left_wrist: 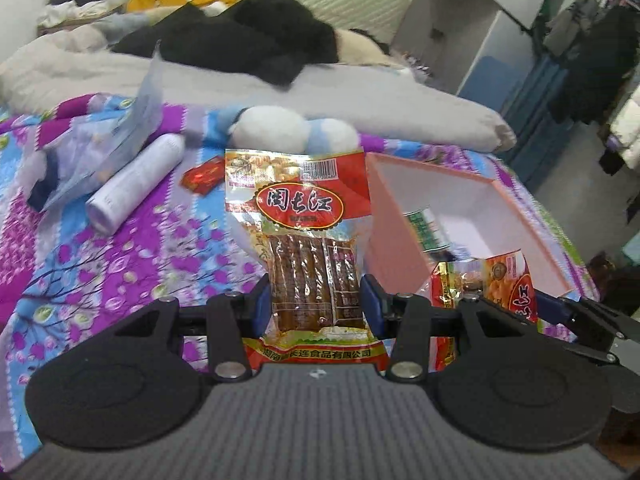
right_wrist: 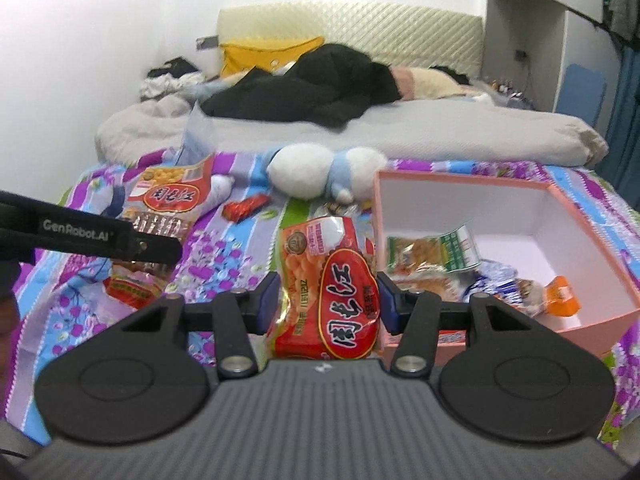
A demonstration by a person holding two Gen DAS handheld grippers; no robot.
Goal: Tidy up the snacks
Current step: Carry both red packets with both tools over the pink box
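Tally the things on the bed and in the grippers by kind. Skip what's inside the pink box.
Red snack packs held in grippers: 2
Small red wrapped snack: 1
White tube: 1
Plush toy: 1
Pink box: 1
Total: 6

Pink box point(left_wrist: 472, 184) hides most of its snack packets point(left_wrist: 426, 224).

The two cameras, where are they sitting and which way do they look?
Left wrist: on the left tool, looking across the bed past its snack packet; the right tool shows.
Right wrist: on the right tool, same way, gripping another packet; the left tool's arm shows.
Both see the pink box and plush toy.
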